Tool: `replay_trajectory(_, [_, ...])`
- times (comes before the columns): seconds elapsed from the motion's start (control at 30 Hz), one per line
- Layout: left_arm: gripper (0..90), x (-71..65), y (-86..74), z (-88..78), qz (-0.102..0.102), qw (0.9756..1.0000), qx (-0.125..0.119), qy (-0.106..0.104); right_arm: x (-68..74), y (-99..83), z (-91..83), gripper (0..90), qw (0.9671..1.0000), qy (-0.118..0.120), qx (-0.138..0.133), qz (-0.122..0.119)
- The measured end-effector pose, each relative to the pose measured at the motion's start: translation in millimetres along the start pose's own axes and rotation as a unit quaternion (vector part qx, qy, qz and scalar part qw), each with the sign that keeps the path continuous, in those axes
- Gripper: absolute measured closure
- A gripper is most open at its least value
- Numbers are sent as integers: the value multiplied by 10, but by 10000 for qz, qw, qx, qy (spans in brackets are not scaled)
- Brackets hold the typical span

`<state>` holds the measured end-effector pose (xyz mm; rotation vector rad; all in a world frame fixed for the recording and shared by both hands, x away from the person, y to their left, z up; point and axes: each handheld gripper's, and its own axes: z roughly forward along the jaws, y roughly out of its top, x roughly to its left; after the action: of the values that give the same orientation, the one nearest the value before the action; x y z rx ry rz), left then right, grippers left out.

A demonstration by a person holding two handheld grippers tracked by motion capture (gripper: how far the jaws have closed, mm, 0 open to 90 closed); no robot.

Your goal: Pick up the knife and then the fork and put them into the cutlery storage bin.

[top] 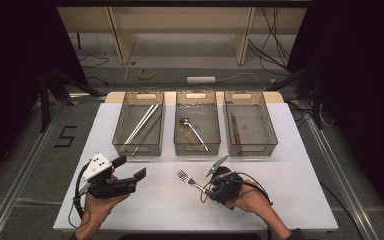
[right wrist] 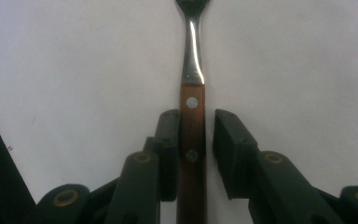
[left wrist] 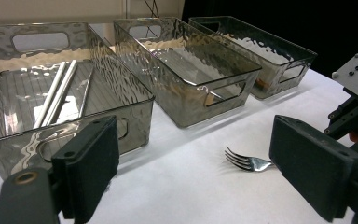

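Fork (right wrist: 192, 116) lies between the right gripper (right wrist: 193, 140) jaws, touching one.

Both claws are matte black, with thick rectangular pads on hinged links pinned by brass-coloured rivets. The left claw (top: 130, 169) carries a grey three-cornered plate (top: 96, 166) dotted with dark screws. A black cable (top: 258, 184) loops off the right claw (top: 211, 181).

White table (top: 300, 200) on grey floor (top: 25, 150), black "5" marking (top: 65, 136) at left. Wooden frame legs (top: 120, 40) behind, cables and power strip (top: 201, 79) on floor, black curtains (top: 360, 50) both sides.
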<state>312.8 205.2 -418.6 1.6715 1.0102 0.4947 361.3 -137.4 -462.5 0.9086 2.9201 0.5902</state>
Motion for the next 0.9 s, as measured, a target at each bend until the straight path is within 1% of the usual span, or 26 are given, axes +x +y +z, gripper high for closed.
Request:
replay_trajectory(0.1, [155,0,0,0,2,10000,4,-2,14,1,4,728,10000,-53,7,-35])
replay_trajectory(0.23, [155,-1,0,0,-2,10000,1,1,39,3,9,748,9998,-191,28,-87])
replay_trajectory(0.47, [155,-2,-1,1,5,10000,14,-1,41,1,13,756,9997,-196,34,-142])
replay_trajectory(0.6, [155,-3,0,1,3,10000,11,-7,59,8,15,759,9995,-257,45,-170])
replay_trajectory(0.9, [155,-1,0,1,1,10000,4,-3,61,16,15,771,9994,-255,66,-204])
